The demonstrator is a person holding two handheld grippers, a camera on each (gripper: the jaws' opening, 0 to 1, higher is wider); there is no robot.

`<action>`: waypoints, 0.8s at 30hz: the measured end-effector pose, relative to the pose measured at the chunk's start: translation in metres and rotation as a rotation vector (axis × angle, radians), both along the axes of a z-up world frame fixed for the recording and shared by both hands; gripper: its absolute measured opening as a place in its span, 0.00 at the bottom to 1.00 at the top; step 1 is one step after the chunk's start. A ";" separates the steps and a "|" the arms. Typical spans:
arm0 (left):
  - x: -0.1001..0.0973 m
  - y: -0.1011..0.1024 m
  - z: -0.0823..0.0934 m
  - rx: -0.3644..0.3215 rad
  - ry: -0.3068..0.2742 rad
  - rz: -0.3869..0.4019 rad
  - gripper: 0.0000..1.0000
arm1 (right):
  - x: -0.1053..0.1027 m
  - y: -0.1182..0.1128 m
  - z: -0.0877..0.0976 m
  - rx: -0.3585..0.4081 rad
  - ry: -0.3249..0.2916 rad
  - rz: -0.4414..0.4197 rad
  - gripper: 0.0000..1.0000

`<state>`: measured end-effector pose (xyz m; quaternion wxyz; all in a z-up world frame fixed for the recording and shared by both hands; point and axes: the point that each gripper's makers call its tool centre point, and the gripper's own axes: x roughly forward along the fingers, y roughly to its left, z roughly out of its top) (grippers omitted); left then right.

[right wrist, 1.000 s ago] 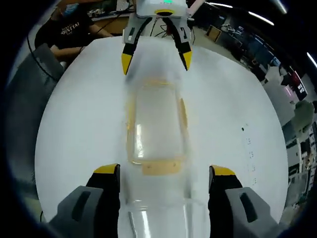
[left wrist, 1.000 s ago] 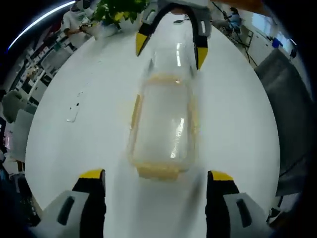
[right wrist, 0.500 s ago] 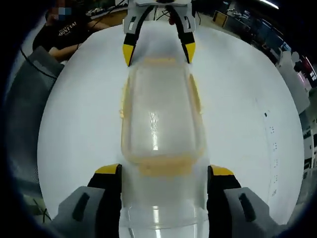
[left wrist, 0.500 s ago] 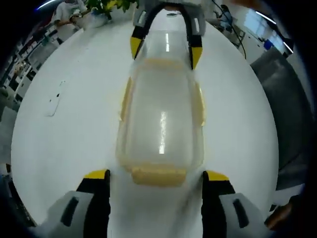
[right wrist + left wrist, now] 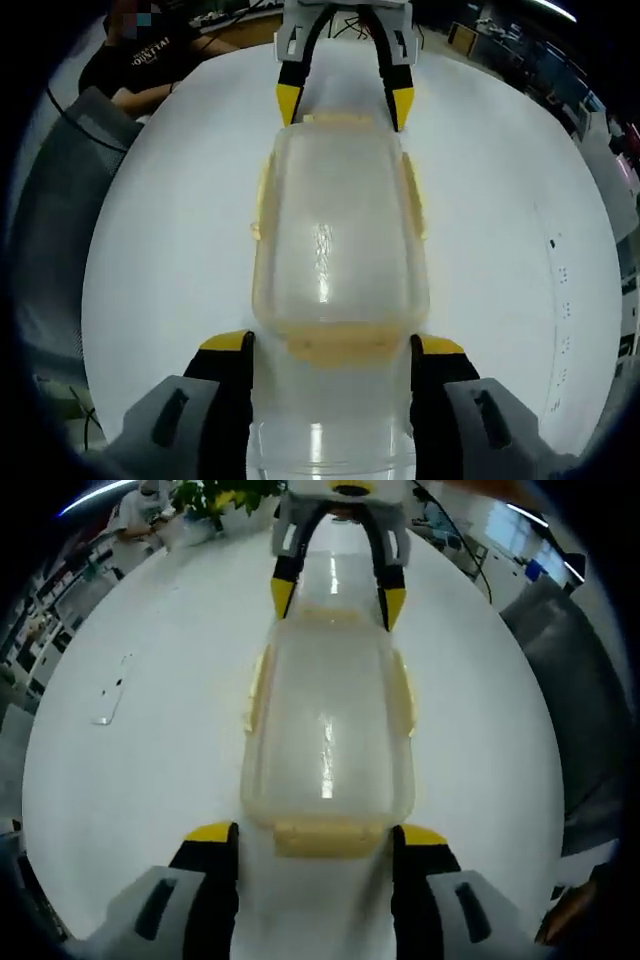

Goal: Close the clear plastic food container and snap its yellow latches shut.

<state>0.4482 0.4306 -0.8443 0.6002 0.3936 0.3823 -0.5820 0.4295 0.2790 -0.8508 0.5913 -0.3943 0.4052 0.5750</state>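
My left gripper (image 5: 312, 833) spread astride the lidded clear food container (image 5: 327, 725) on the white table (image 5: 150, 740), yellow latch (image 5: 328, 838) at 6 o'clock, right gripper (image 5: 332, 345) likewise spread, contents indiscernible

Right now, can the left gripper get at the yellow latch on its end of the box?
Probably yes. The near yellow latch lies just ahead of the open left gripper, between its jaws, with nothing between them on the white table.
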 end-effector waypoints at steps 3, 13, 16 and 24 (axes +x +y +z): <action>-0.001 -0.001 0.000 0.005 0.000 0.006 0.55 | -0.004 0.000 0.000 0.003 0.003 0.015 0.64; -0.009 -0.004 0.002 0.008 0.004 -0.029 0.40 | 0.001 0.000 0.002 -0.022 0.002 -0.017 0.56; -0.012 -0.004 0.002 0.019 0.007 -0.029 0.34 | 0.004 0.001 0.002 -0.030 0.003 -0.003 0.53; -0.010 -0.003 0.002 0.030 0.006 -0.028 0.34 | 0.006 -0.003 0.004 -0.049 -0.002 0.006 0.37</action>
